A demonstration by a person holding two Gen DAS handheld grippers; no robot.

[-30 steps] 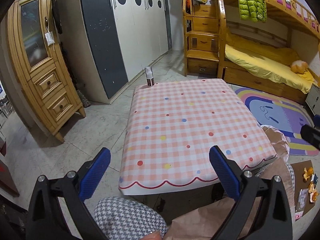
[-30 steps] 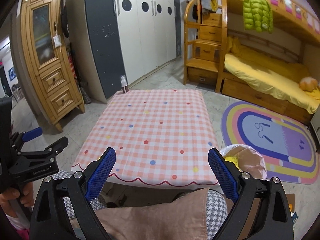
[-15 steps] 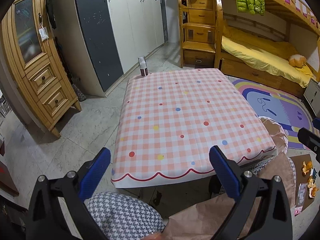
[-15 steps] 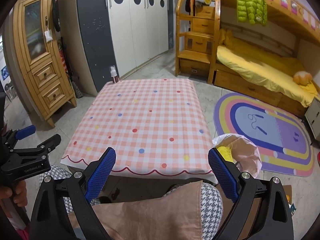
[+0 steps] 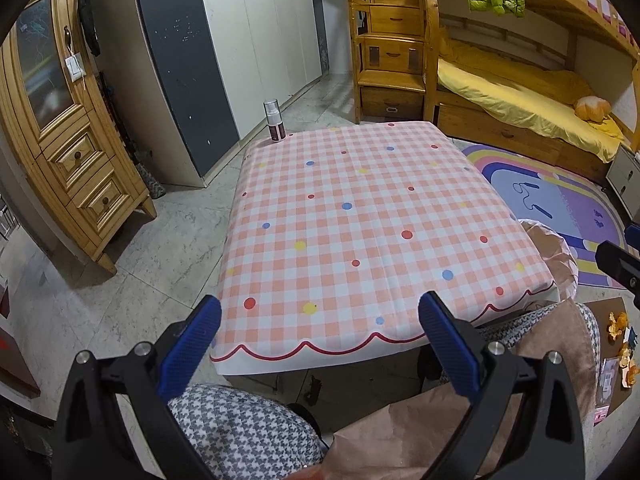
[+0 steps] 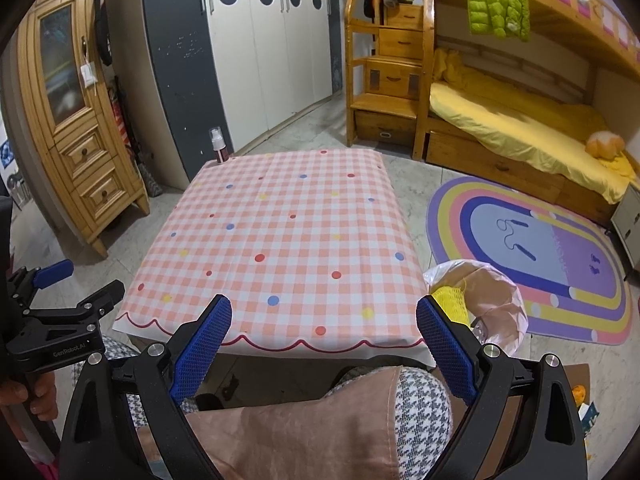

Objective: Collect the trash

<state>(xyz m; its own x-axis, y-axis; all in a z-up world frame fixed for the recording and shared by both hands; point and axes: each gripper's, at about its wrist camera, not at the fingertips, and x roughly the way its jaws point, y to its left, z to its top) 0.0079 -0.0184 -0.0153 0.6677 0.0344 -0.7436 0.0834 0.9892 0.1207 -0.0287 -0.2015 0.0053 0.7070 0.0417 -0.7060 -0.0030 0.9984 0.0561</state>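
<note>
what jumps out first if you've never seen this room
The pink checked table fills the middle, bare except for a small spray bottle standing at its far left corner. A lined trash bin sits by the table's near right corner, and both the left gripper and right gripper hang open, holding nothing.

The setting is a child's bedroom in a home. A wooden bunk bed with yellow bedding [image 6: 520,128] stands along the right wall with a built-in wooden drawer staircase [image 6: 384,80], a lime-green puffer jacket [image 6: 496,0] hangs from its upper rail, and an oval rainbow-striped rug [image 6: 532,256] lies on the marble-look tile floor [image 5: 120,276]. A white and grey wardrobe with round door cut-outs [image 6: 248,48], a curved pine cabinet with a glass door [image 6: 76,132], and a low table covered by a pink gingham dotted cloth [image 6: 280,248] complete the domestic furnishing.
</note>
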